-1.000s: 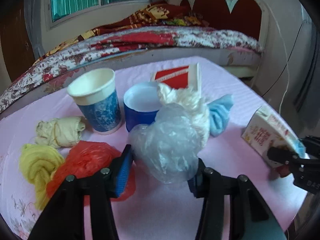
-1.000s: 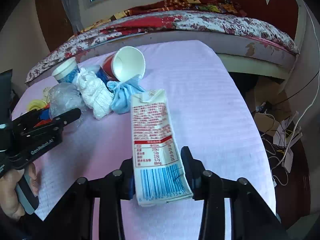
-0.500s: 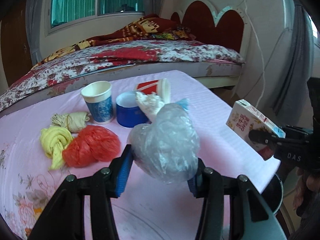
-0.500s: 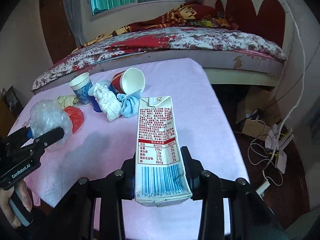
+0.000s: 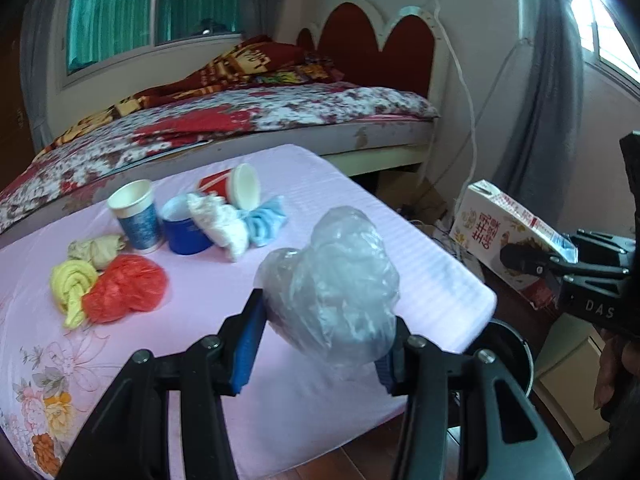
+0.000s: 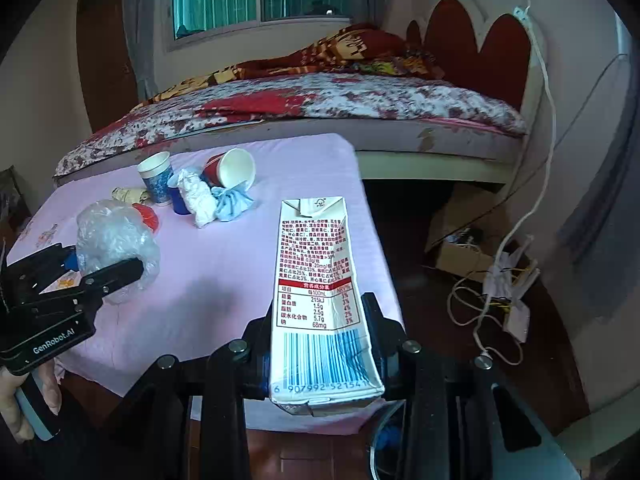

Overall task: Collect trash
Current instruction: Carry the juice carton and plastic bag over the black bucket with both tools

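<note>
I'm looking over a bed [image 5: 248, 120] with a floral cover sitting at the far side, red heart-shaped headboard [image 5: 376, 48] at its right end. Nearer, a table under a pink cloth [image 5: 280, 392] is carrying most of the trash. A dark round bin rim [image 5: 516, 348] is showing just off the table's near right corner, low down.

My left gripper [image 5: 320, 344] is holding a crumpled clear plastic bag [image 5: 336, 280]; the blue pads are pressing into its two sides, jaws partway closed, the bag lifted off the cloth over the table's near right part. My right gripper [image 6: 320, 356] is clamping a milk carton [image 6: 320, 292] by its bottom end, barcode side up, jaws partway closed on it; the carton is hanging past the table's right edge, above the floor.

Still lying on the cloth, far left: a red plastic bag [image 5: 128, 288], touching a yellow twisted wad [image 5: 72, 288] on its left, and a beige wad [image 5: 96, 248] just behind. Next to those, an upright blue-patterned paper cup [image 5: 136, 216], a short blue cup [image 5: 184, 232], and a white wad [image 5: 220, 228] leaning on it. A light blue wad [image 5: 264, 220] is lying right of that, and a red cup [image 5: 236, 186] is tipped on its side behind them, mouth facing right.

On the floor at right, white cables [image 6: 496, 312] are tangling beside a cardboard box [image 6: 460, 252].
</note>
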Demonstrator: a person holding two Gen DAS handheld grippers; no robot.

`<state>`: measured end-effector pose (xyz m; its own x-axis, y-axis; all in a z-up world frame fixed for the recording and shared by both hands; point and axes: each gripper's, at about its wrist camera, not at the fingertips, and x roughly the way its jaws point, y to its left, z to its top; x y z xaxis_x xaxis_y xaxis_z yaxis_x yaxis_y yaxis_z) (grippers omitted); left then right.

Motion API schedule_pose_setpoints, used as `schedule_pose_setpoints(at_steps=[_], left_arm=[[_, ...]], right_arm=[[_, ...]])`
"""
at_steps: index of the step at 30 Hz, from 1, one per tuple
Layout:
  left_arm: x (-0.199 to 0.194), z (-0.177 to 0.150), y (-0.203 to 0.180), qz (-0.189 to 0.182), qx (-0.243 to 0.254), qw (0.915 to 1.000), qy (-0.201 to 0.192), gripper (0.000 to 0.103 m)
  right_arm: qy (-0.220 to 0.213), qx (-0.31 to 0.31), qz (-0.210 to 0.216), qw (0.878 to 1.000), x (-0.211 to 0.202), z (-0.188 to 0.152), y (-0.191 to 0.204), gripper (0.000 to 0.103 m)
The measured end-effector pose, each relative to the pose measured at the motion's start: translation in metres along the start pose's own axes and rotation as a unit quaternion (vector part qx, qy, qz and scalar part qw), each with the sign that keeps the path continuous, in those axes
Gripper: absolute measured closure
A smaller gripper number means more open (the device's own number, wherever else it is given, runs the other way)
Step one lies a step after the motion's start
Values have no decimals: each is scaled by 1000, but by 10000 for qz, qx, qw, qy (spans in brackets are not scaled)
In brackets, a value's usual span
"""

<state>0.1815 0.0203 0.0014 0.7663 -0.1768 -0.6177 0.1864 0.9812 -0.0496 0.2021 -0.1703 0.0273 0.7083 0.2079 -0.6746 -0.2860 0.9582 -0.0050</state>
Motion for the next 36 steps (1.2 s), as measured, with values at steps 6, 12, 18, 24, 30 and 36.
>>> schedule_pose_setpoints(at_steps=[6, 12, 18, 24, 30, 36], left_arm=[[-2, 0, -36, -242, 226, 9995, -13, 54], [1, -3, -71, -498, 434, 9978, 38, 54], [4, -6, -108, -772, 663, 9948, 101, 54], [13, -10, -141, -1026, 867, 9907, 221, 54], [27, -21, -179, -1372, 1117, 9832, 456, 54], [46, -42, -213, -1767, 1395, 9707, 841, 54]], right_arm=[[-73, -41, -247, 9997, -26, -13, -17, 64], [-37, -12, -535, 9986, -43, -30, -39, 64], [3, 170, -721, 9973, -55, -45, -65, 64], [143, 389, -917, 9949, -62, -68, -95, 65], [323, 776, -1047, 9909, -68, -98, -133, 66], [601, 1029, -1033, 9875, -65, -140, -162, 67]])
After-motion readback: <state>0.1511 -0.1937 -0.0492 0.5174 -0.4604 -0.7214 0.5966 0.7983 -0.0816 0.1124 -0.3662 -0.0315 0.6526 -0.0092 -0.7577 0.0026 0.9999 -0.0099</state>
